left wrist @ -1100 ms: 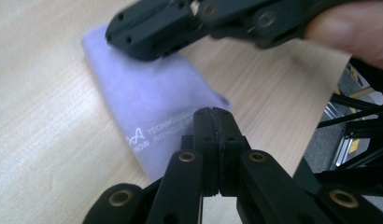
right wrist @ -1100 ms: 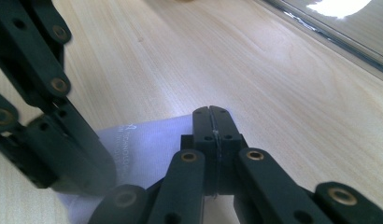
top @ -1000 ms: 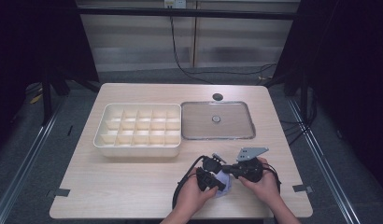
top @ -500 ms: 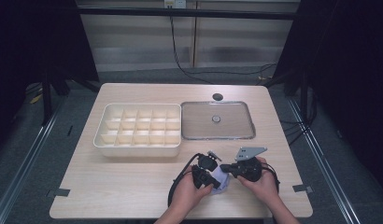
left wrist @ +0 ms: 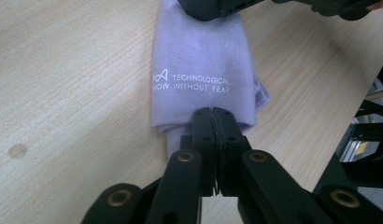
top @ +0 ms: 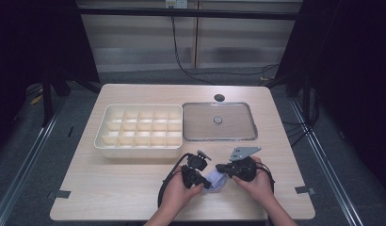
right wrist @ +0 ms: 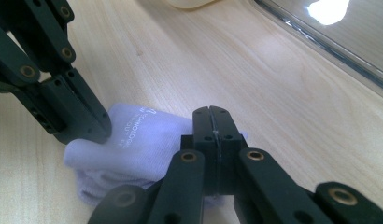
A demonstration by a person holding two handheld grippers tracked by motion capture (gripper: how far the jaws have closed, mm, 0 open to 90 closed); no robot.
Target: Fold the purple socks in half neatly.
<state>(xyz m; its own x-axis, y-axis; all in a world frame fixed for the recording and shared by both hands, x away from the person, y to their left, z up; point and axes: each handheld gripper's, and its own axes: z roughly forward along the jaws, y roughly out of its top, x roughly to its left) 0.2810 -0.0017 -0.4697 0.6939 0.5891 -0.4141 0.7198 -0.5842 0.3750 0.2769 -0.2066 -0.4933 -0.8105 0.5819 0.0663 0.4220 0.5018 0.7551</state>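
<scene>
Two grippers meet over a folded lilac cloth (top: 213, 181) near the front edge of the table (top: 111, 193), just right of its middle. Farthest left in the high view stands a cream tray (top: 139, 128) of small compartments, and beside it on the right lies a clear lid (top: 218, 121) with a small knob at its centre; a dark round hole (top: 219, 97) sits in the tabletop behind the lid. In front of the tray, the left gripper (top: 197, 176) comes at the cloth from the left, held in the person's left hand (top: 178, 190), its cable looping down toward the table edge. In the left gripper view its jaws are pressed together with the near end of the cloth (left wrist: 199, 84) pinched between the tips; white printed lettering runs across the fabric, which lies flat on the wood. The right gripper (top: 225, 168) reaches in from the right, a grey three-cornered plate on top, held in the right hand (top: 259, 181). In the right gripper view its jaws are likewise closed tight, their tips on the top fold of the cloth (right wrist: 133, 144), apparently clamping it, while the left gripper (right wrist: 94, 130) bears on the cloth's far corner. The cloth lies well apart from tray and lid.
</scene>
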